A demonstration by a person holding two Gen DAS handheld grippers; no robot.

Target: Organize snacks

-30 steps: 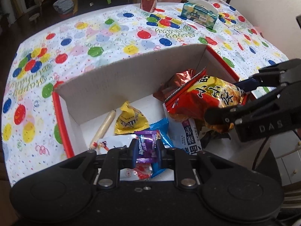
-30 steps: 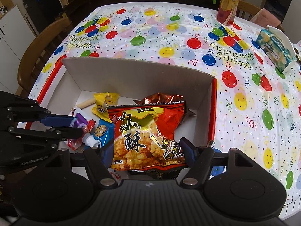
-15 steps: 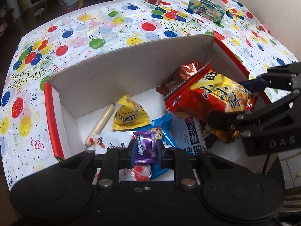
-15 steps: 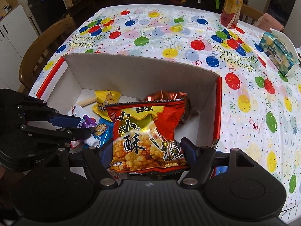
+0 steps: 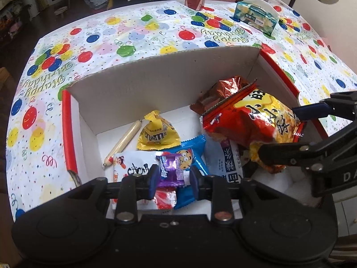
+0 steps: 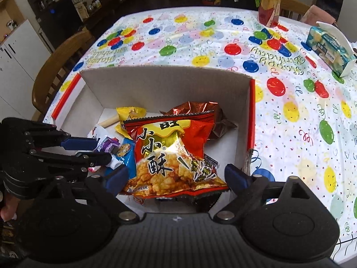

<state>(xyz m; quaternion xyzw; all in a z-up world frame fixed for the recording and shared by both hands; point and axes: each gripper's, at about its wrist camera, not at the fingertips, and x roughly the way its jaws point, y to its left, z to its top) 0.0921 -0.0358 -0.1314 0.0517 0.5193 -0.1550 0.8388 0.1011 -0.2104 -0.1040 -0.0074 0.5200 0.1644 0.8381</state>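
Cardboard box, red-edged and open at the top, stands on a desk covered in a balloon-print birthday cloth.

Left tongs: over the near left part of the box. A small purple candy wrapper sits between the blue pads, which look a little parted; whether they pinch it I cannot tell.

Right tongs: over the near right part of the box, fingers spread wide. A red and yellow rice-cracker bag lies between them with a gap showing at each pad in the right wrist view, its lower edge towards the box's near wall.

Other contents of the box:
- yellow M&M's pouch, mid-floor
- thin sausage stick, lying left of the pouch
- white cartoon packet, near left
- blue cookie packet, beside the purple candy
- white packet with blue print, partly under the cracker bag
- brown foil bag, against the far right corner

On the desk beyond the box: a drink bottle and a tissue pack, well apart from the box. A wooden chair stands at the desk's left side.
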